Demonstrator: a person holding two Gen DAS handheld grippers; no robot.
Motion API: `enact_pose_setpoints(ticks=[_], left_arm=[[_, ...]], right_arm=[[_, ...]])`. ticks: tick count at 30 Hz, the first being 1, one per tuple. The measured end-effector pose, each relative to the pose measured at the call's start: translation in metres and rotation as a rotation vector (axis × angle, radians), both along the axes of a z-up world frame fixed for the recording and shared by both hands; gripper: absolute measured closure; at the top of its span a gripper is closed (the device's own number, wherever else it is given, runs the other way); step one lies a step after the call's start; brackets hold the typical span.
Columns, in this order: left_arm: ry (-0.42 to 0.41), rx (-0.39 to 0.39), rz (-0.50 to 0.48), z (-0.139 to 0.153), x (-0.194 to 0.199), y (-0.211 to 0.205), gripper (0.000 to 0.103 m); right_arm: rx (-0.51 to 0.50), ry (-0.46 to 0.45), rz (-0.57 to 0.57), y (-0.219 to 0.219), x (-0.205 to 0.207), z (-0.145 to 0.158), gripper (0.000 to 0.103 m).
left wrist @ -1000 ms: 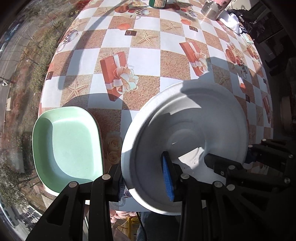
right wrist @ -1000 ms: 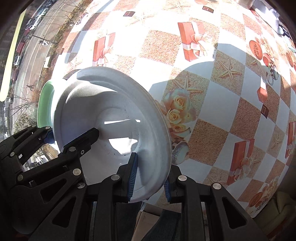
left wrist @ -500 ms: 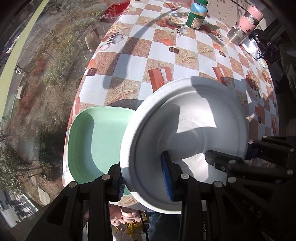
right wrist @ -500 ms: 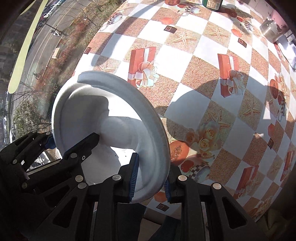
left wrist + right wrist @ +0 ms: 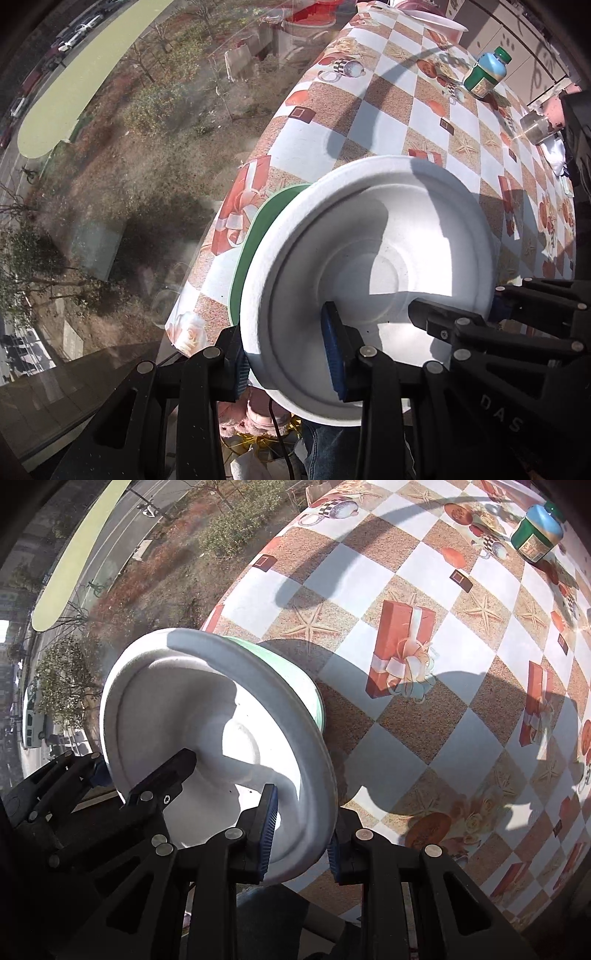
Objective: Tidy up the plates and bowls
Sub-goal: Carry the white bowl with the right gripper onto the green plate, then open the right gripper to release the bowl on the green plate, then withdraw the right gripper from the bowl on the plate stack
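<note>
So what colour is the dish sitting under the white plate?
Mint green dish, its edge peeking out past the white plate; the right wrist view shows it best.

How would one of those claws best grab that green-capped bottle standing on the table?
Probably around the bottle's straight labelled body, coming in level from a side. It stands upright with bare tablecloth around it, and the cap looks narrower than the body, a smaller hold from above.

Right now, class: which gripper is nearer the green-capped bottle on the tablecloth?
Right, as far as the views show. Both grippers clamp opposite edges of the white plate; the right gripper grips the edge toward the bottle, the left gripper the edge nearer the window.
</note>
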State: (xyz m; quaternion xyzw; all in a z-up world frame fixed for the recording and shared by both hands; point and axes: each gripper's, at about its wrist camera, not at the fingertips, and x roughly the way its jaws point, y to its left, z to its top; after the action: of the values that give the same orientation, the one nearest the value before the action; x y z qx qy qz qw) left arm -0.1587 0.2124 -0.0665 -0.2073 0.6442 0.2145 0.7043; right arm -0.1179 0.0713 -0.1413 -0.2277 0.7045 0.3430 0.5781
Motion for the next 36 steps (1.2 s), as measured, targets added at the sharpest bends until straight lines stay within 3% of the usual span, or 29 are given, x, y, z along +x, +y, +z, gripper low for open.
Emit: enact_pose_setpoints(ticks=[5,9,12,13,14,15,16,17,18,19,20,21,23,29,36], left_arm=[[0.017,-0.011,0.038,-0.01,-0.005,0.01,0.066],[0.031,0.061,0.01,-0.008,-0.004,0.006,0.046],[0.033,0.119,0.0,-0.002,-0.007,0.005,0.038],[0.028,0.112,-0.001,-0.001,-0.008,0.006,0.035],[0.023,0.111,0.001,0.001,-0.01,0.006,0.023],[0.01,0.115,-0.001,0.004,-0.012,0.006,0.012],[-0.006,0.123,-0.013,0.007,-0.013,0.003,0.008],[-0.009,0.135,-0.026,0.01,-0.014,-0.001,0.0],[-0.011,0.143,-0.042,0.011,-0.014,-0.005,0.0],[-0.011,0.138,-0.06,0.012,-0.012,-0.009,0.0],[-0.014,0.125,-0.071,0.013,-0.011,-0.012,0.0],[-0.019,0.108,-0.077,0.013,-0.011,-0.015,0.0],[-0.031,0.075,-0.09,0.016,-0.011,-0.02,0.0],[-0.029,0.109,-0.129,0.023,-0.007,-0.036,0.0],[-0.038,0.147,-0.131,0.031,-0.003,-0.037,0.0]], right_arm=[[-0.003,0.012,0.014,0.003,0.008,-0.006,0.076],[-0.009,-0.012,0.033,0.0,0.012,-0.014,0.076],[-0.025,-0.028,0.032,-0.008,0.021,-0.008,0.074],[-0.035,-0.038,0.029,-0.012,0.025,-0.004,0.067],[-0.047,-0.06,0.025,-0.017,0.028,0.0,0.051],[-0.056,-0.086,0.02,-0.024,0.032,0.003,0.042],[-0.051,-0.105,0.014,-0.029,0.035,0.01,0.032],[-0.038,-0.104,0.006,-0.037,0.04,0.014,0.031],[-0.026,-0.089,-0.005,-0.045,0.043,0.019,0.031],[-0.017,-0.075,-0.019,-0.053,0.046,0.023,0.023],[-0.013,-0.072,-0.034,-0.06,0.049,0.027,0.003],[-0.003,-0.08,-0.051,-0.066,0.051,0.032,0.0],[0.028,-0.11,-0.076,-0.075,0.05,0.044,0.0],[0.034,-0.168,-0.094,-0.101,0.049,0.059,0.0],[0.023,-0.199,-0.104,-0.1,0.046,0.06,0.0]])
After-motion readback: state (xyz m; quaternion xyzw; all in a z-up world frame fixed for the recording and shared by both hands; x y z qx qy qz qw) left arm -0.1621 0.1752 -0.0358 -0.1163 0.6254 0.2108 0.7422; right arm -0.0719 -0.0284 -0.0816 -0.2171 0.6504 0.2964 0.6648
